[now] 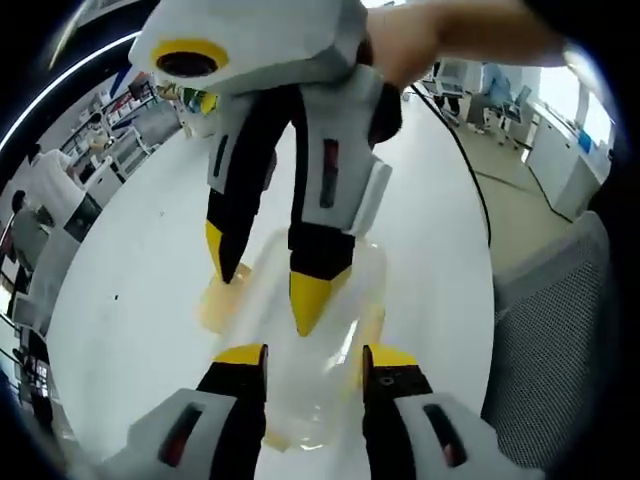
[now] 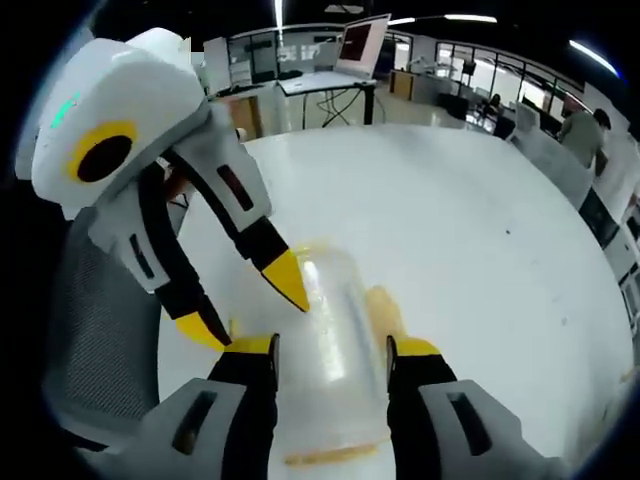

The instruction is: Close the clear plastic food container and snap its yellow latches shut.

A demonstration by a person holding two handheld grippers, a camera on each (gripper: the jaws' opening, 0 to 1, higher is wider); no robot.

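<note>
Left claw: the left gripper (image 1: 314,362), white and black with yellow tips, has its jaws spread either side of the near end of the container, bracketing it without clearly touching; it looks placed to steady the box.
Right claw: the right gripper (image 2: 331,350), a matching white, black and yellow tool, likewise stands spread around the opposite end, its tips just beside the walls. In the left gripper view it reaches in from above, one yellow tip down on the lid.
Container: the clear plastic food container with rounded lid (image 1: 300,330) lies flat on the table between the two tools, lid apparently down over the base (image 2: 335,330).
Latches: the pale yellow latch tabs (image 1: 213,305) stick out along the sides (image 2: 385,305); whether any has snapped shut cannot be told through the glare.
Surface: a round white table (image 1: 150,260) bears the box near the person's edge (image 2: 470,240).
Surroundings: a grey mesh chair back (image 1: 560,340) stands just beside the table, office desks beyond.
Judgement: the lid seems seated; pressing latches home appears to be the step in hand.
</note>
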